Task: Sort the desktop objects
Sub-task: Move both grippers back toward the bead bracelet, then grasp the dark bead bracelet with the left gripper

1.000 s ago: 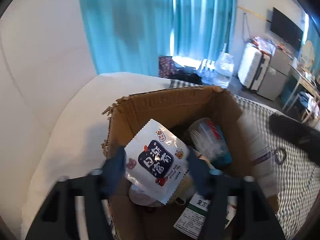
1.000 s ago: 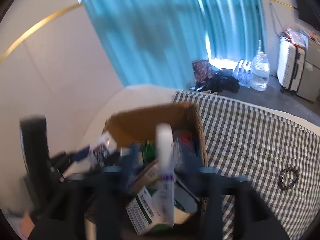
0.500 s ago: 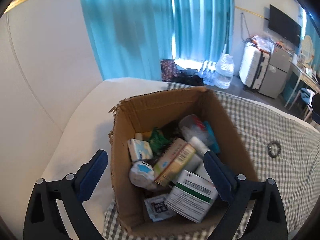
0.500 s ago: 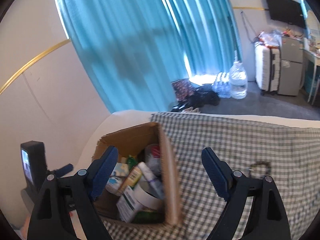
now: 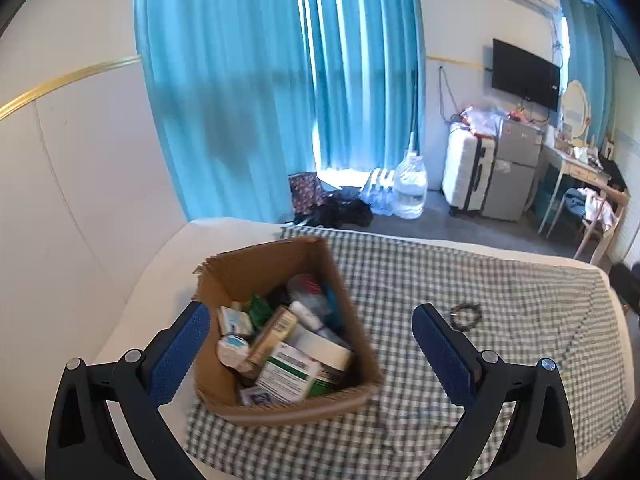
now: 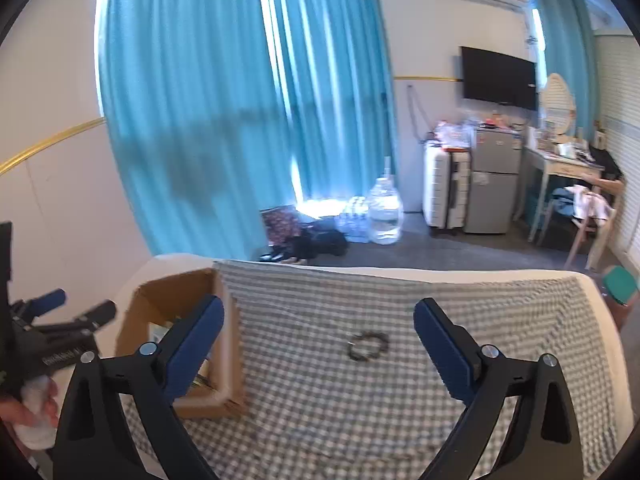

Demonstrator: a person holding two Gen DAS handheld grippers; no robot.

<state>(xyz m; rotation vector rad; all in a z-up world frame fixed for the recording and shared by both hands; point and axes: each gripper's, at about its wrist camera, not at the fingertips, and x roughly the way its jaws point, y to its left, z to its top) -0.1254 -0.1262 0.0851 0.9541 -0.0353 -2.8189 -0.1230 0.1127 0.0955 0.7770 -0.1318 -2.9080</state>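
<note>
A cardboard box stands on the checked cloth, full of several packets, cartons and bottles, among them a green-and-white carton. My left gripper hovers above and in front of it, its jaws opening wide with nothing held between them. In the right wrist view the box is at the left. A dark bead bracelet lies on the cloth ahead of my right gripper, whose empty jaws are also opening. From the left wrist the bracelet lies right of the box.
The checked cloth covers a cream surface whose far edge drops to the floor. Beyond are blue curtains, a water jug, a suitcase, a small fridge, a desk and a chair. The left gripper and a hand show at the left edge.
Both grippers pulled back and up from the box and their jaws spread. The left let go of a white snack packet, the right of a white tube; both now lie in the box.
</note>
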